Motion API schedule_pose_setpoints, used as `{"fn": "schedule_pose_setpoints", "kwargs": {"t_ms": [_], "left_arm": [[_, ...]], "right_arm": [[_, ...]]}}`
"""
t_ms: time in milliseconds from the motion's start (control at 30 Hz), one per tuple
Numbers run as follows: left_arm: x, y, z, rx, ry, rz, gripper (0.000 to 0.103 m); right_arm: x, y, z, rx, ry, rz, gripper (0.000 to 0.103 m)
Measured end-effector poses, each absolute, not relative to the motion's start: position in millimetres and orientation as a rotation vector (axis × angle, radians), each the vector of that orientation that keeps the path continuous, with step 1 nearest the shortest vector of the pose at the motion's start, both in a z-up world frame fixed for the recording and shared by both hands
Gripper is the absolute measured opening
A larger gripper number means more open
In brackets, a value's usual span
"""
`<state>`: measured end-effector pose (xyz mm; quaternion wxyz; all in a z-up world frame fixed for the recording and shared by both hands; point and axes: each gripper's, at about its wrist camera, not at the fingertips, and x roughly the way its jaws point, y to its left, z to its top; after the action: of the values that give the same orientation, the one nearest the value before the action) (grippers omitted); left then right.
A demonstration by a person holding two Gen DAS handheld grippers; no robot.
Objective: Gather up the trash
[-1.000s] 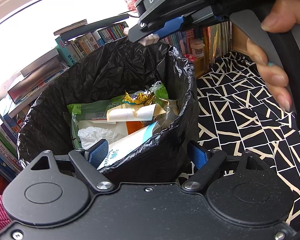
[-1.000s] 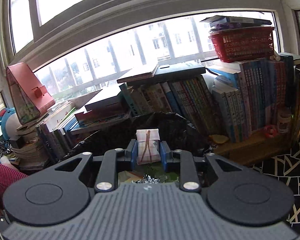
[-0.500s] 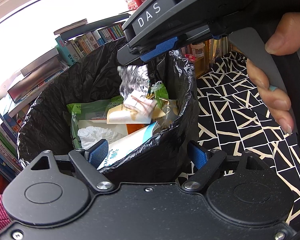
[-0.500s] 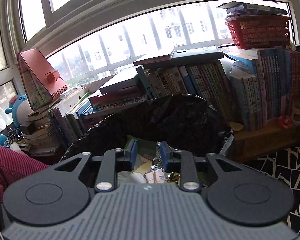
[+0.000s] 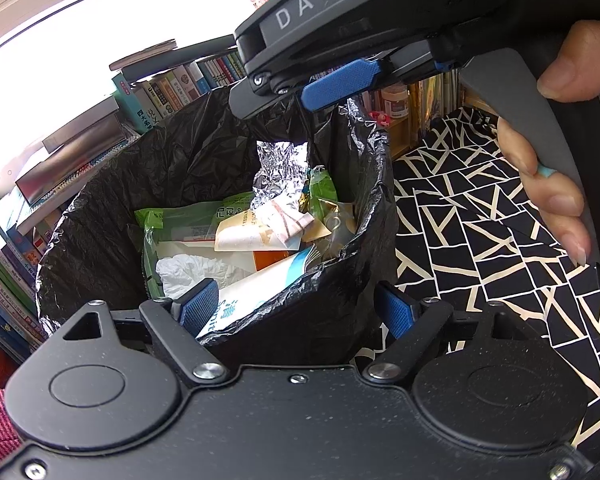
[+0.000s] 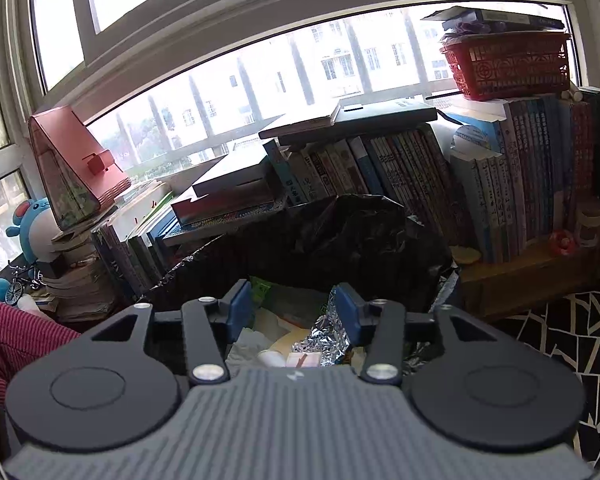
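close against the left wrist camera, the left gripper (image 5: 300, 314) straddles the near rim of the black bin bag (image 5: 112, 200), one blue pad inside the bag and one outside. its jaws stand apart, and whether the pads actually press on the plastic i cannot tell; the pose looks meant to steady the bag's mouth. beyond it the trash lies heaped inside: a white tissue (image 5: 188, 272), a green wrapper (image 5: 180, 220), and on top a small pale packet with a reddish band (image 5: 288, 222) beside crumpled silver foil (image 5: 280, 172). above the far rim hangs the right gripper (image 5: 320, 94), held by a hand (image 5: 556, 152) over the opening so anything released falls in. its jaws have just been opening, with nothing between them now; a second ago they pinched that pale packet, which half a second ago was already tumbling with the foil onto the pile. behind the bag, books (image 6: 380, 168) line the window ledge, a red basket (image 6: 508, 68) on top.
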<state>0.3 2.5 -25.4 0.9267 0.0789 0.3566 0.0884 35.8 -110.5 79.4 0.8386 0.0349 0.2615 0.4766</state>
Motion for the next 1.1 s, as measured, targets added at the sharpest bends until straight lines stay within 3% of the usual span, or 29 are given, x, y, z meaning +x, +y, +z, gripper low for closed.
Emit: {"fn": "schedule_pose_setpoints", "kwargs": {"t_ms": [500, 1100], "left_arm": [[-4, 10, -11, 0.099, 0.704, 0.180, 0.083], [-8, 11, 10, 0.029, 0.694, 0.171, 0.094]], "right_arm": [[42, -153, 103, 0.187, 0.454, 0.866, 0.103], [46, -214, 85, 0.433, 0.482, 0.698, 0.103]]}}
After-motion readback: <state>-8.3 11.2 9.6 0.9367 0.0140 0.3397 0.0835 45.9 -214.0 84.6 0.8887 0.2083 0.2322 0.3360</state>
